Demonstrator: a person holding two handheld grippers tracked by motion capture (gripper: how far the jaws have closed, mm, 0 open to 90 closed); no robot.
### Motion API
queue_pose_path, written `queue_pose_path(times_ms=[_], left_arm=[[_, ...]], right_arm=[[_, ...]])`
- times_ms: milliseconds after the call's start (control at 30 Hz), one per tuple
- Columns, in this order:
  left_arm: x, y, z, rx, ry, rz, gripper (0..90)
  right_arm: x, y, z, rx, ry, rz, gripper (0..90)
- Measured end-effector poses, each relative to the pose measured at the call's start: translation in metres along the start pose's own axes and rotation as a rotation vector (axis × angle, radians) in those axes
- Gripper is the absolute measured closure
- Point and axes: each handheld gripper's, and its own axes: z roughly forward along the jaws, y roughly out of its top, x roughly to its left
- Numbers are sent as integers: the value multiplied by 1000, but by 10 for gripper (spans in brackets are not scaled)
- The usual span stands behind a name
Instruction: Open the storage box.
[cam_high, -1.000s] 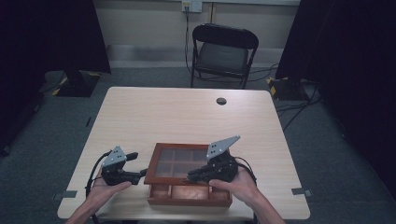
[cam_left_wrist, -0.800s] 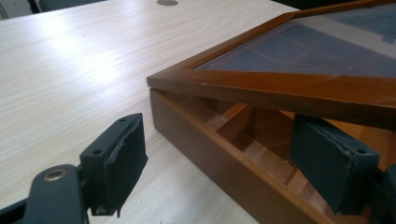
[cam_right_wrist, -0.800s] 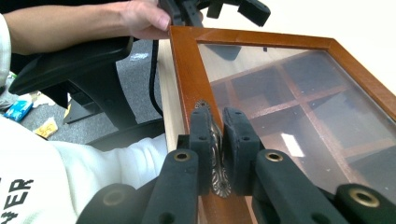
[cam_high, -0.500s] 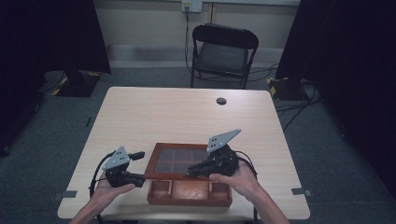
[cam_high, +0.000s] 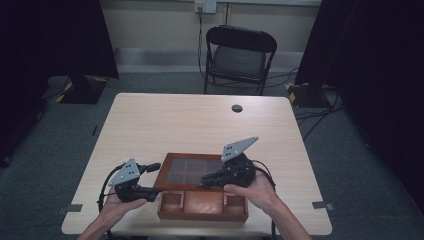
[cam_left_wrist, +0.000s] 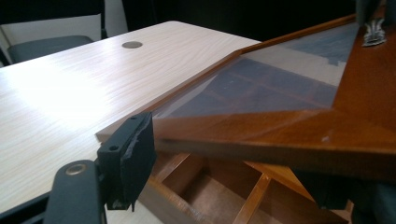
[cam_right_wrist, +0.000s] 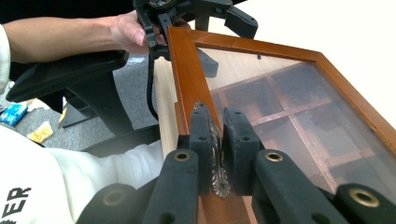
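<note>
Letters "ER" mark the sleeve (cam_right_wrist: 21, 196); right gripper (cam_right_wrist: 217, 140) clamps the lid's metal latch (cam_right_wrist: 217, 163).

One scrap of lettering, on clothing

In the right gripper view, dark capital letters "ER" stand on the person's white sleeve (cam_right_wrist: 28, 196) at the lower left edge, the tail of a word cut off there. The small blue packet on the floor (cam_right_wrist: 13, 114) is too blurred to read.

A lab-like recording room is showing itself — black curtains (cam_high: 55, 40) are hanging at both sides; a lone folding chair (cam_high: 239, 55) is standing behind the bare table (cam_high: 200, 125); cables (cam_high: 320, 107) are trailing over grey carpet.
</note>
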Motion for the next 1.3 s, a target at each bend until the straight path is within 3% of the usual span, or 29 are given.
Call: queue_pose_path(times_ms=[100, 500, 633, 667, 700, 833, 1033, 1300], left_arm=[[-2, 2, 1, -10, 12, 17, 248], [-1, 4, 4, -12, 19, 16, 233], [0, 4, 6, -8, 23, 19, 220], [-1, 4, 6, -5, 23, 20, 218], [-1, 4, 6, -3, 22, 22, 218], [0, 4, 6, -8, 16, 17, 218], [1, 6, 6, -12, 13, 13, 219], [1, 6, 7, -8, 17, 12, 215]], right_arm=[[0, 2, 0, 6, -5, -1, 835], [0, 0, -2, -20, -12, -11, 815], [-2, 0, -4, -29, -28, 1, 740], [-1, -1, -5, -34, -37, 8, 670], [-1, -1, -5, -34, -37, 8, 670], [-1, -4, -12, -52, -86, 18, 508], [-3, -15, -26, -90, -140, 49, 388], [-3, -38, -40, -131, -169, 77, 280]])
